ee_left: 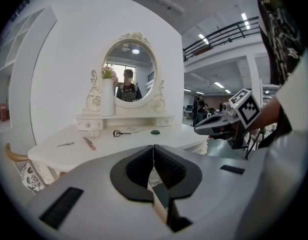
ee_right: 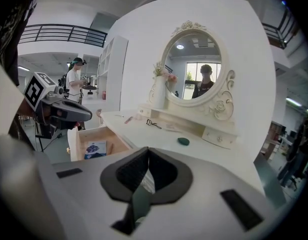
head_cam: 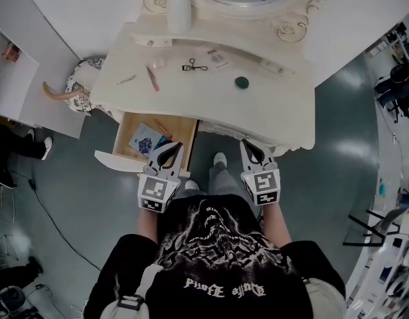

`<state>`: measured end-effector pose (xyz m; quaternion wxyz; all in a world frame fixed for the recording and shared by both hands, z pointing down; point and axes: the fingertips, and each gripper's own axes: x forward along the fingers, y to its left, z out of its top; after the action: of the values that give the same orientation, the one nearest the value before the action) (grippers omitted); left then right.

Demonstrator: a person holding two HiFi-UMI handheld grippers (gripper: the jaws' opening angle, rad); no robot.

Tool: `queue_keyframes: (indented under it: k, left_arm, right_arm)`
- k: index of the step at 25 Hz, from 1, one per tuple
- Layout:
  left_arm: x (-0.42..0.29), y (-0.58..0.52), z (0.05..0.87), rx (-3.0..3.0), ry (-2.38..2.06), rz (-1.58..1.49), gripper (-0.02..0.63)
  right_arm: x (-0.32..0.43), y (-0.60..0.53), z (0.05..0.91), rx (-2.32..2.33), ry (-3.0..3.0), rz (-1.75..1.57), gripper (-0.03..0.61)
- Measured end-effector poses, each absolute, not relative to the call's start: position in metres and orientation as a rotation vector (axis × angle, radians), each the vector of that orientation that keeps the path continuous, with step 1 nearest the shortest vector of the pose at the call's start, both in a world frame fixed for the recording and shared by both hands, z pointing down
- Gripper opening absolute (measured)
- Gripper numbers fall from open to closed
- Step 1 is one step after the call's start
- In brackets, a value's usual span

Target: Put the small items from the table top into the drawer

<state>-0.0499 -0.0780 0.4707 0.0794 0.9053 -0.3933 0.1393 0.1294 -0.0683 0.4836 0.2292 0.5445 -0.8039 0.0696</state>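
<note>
- Small things lie on worktop (head_cam: 271, 105), all well apart: thin metal clip (head_cam: 127, 79), pink stick (head_cam: 153, 78), eyelash curler (head_cam: 194, 66), green round piece (head_cam: 242, 82).
- Drawer (head_cam: 181, 128): open under worktop, blue booklet (head_cam: 146, 140) inside.
- Left gripper (head_cam: 170, 150): above drawer, fingers pressed together, empty.
- Right gripper (head_cam: 251, 148): at worktop front edge, fingers also together, empty.
- Advice: open fingers first, come from above, pinch each thin piece across its narrow side, 1 per gripper.
</note>
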Motion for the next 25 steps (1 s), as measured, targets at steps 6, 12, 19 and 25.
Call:
queue_keyframes:
  k: [6,12,19,25]
  left_arm:
    - [-0.045,-0.092,0.467,2.696,-1.208,0.424,0.017]
    - [-0.037,-0.108,0.46,2.652,-1.259,0.41,0.017]
    - [-0.028,-0.119,0.468,2.597,-1.29,0.433,0.017]
    - [-0.022,-0.13,0.47,2.567,-1.322,0.451,0.017]
  right_arm:
    - [0.138,-0.087,0.48,1.486,-2.224,0.185,0.011]
    - [0.149,-0.11,0.476,1.472,-2.249,0.203,0.012]
    - [0.161,-0.132,0.481,1.434,-2.256,0.237,0.011]
    - [0.168,-0.15,0.484,1.402,-2.275,0.239,0.012]
